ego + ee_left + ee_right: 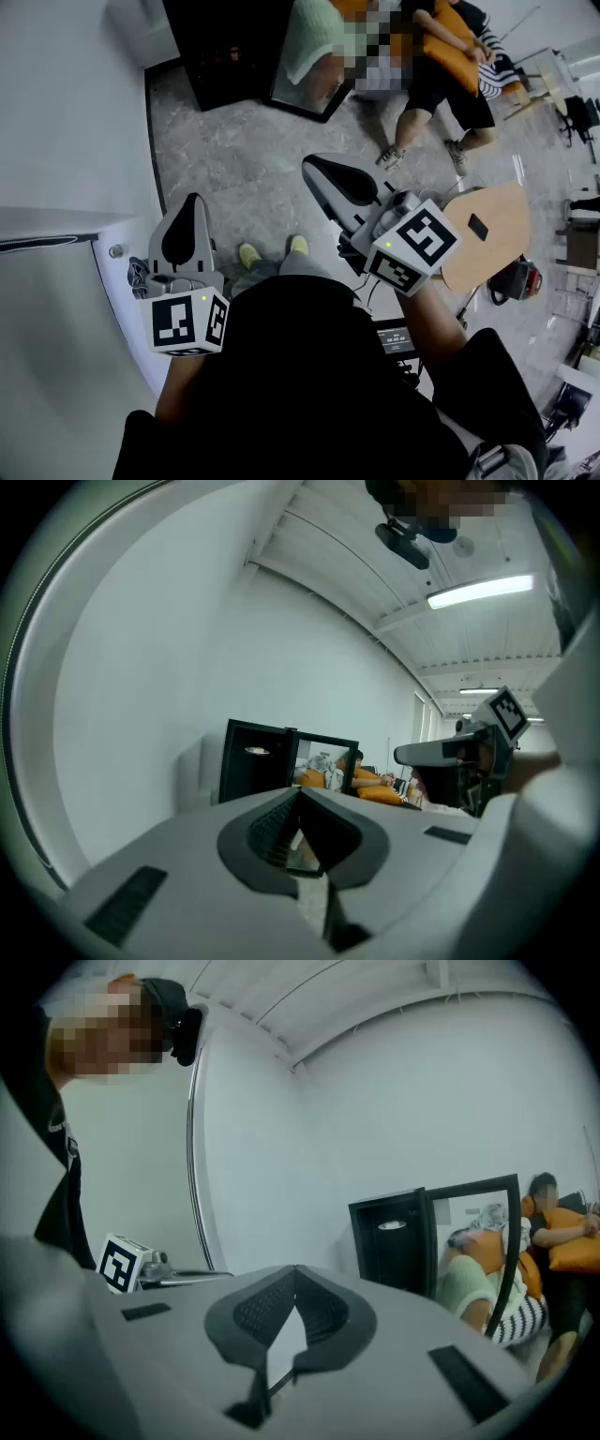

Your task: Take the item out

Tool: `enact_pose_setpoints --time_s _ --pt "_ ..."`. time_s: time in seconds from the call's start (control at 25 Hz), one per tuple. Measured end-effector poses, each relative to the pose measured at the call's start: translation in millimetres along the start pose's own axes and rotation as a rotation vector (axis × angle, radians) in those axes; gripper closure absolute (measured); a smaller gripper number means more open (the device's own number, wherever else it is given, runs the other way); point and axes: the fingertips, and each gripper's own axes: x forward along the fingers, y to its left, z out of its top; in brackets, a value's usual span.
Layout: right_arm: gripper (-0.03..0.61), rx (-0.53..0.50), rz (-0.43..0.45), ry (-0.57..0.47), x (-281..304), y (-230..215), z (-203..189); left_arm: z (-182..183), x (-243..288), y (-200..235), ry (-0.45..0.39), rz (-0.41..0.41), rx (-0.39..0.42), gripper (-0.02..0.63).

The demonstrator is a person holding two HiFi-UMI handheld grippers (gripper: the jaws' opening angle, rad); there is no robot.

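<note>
Cabinet [375,1260] interior lit: gripper views only

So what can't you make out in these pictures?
- The item to take out: shown in no view.
- Black cabinet: inside too dark in both gripper views; cut off by the head view's top edge.
- Dark object on the wooden table, head view: too small to identify.
- Floor right under the person: hidden by their own body, head view.

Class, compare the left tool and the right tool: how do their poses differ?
The left tool points straight ahead beside the white wall; the right tool slants toward the left. The right tool reaches farther forward than the left tool. Both are shut and empty.
</note>
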Motion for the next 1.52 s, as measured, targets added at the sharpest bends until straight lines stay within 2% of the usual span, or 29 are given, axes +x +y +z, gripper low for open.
enact_pose_setpoints --time_s 0.28,0.44,0.56,0.76,1.52 --pt "0.574 0.015 -0.001 0.001 15.0 0.5 0.9 10.4 -2.9 9.9 -0.017 -0.008 0.010 0.604" --pt "0.574 0.062 0.056 -0.003 21.4 7.5 -0.4 14.8 -5.1 12.5 -0.030 -0.018 0.036 0.604" --pt "0.574 0.079 0.062 -0.007 23.6 8.9 0.4 17.4 -5.5 14.3 -0.033 -0.025 0.059 0.604" --pt "0.574 0.064 0.063 0.010 27.9 17.7 0.8 23.9 -8.6 22.4 -0.043 -0.025 0.082 0.606" --pt "0.574 0.026 0.054 0.016 32.2 31.2 4.3 23.3 -13.1 33.7 -0.079 -0.043 0.082 0.604"
